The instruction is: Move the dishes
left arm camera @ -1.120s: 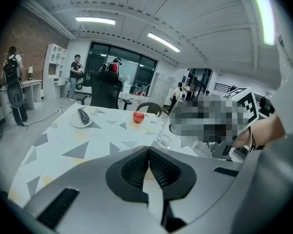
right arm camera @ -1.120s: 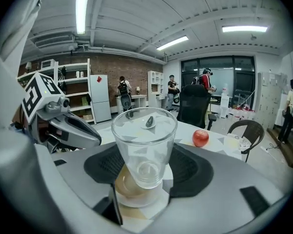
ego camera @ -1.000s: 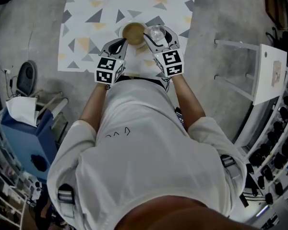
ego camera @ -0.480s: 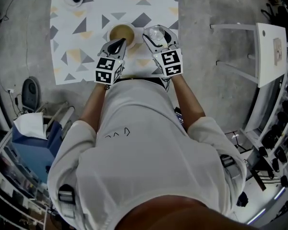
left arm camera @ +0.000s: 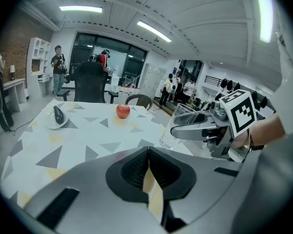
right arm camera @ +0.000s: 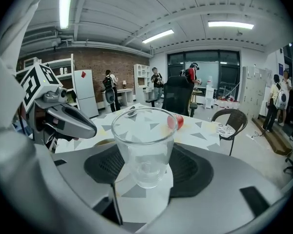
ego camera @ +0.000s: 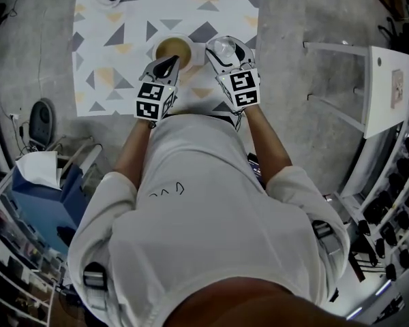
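**A:** How far along is this?

**B:** Partway, I'd guess. The right gripper (ego camera: 225, 48) is clamped on the glass (right arm camera: 144, 140), a clear, smooth, tapered tumbler at the desk's (ego camera: 123, 60) near edge. The left gripper (left arm camera: 148, 156) is closed and looks pinched on the near rim of the bowl (ego camera: 174, 48). That one's round, pale, tan inside, just left of the glass.

**A:** What's left?

**B:** The plate (left arm camera: 50, 126) at far left is untouched, and so is the apple (left arm camera: 123, 111).

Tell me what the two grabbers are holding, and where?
The right gripper clamps the clear glass by its lower wall, between its fingers. The left gripper seems to pinch the bowl by its near rim.
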The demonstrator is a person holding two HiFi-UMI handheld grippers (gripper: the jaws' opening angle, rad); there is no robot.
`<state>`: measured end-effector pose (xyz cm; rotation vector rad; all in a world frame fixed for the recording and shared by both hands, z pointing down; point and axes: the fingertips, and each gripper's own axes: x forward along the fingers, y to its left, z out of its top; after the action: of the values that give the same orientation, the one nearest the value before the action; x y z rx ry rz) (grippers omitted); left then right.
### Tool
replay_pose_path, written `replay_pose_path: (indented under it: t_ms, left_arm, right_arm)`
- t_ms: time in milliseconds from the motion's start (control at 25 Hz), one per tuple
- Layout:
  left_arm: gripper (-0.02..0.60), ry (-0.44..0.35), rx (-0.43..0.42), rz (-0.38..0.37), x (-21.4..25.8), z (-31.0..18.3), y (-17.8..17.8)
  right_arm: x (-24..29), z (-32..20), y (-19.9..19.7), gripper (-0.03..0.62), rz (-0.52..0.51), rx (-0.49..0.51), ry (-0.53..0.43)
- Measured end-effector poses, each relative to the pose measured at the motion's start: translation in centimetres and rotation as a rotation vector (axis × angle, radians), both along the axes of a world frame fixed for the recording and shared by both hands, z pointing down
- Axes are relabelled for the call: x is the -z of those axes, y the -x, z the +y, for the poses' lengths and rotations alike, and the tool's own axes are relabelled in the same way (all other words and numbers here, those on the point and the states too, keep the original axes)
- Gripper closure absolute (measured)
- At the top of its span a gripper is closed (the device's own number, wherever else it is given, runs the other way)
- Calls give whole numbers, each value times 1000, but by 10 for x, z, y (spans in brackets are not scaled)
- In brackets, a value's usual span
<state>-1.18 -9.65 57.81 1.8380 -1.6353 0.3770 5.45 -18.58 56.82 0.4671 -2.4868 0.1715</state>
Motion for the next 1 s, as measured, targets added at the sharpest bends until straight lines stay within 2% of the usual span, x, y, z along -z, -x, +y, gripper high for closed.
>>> replay_pose_path:
  t_ms: [640,1000]
  left_arm:
    - [561,50,166,14,-15,13,17]
    - [561,63,193,23,-20,16,14]
  right_arm:
    - [-42,-22,19,321,88,127,18]
    - [-62,-21,18,321,119,142,56]
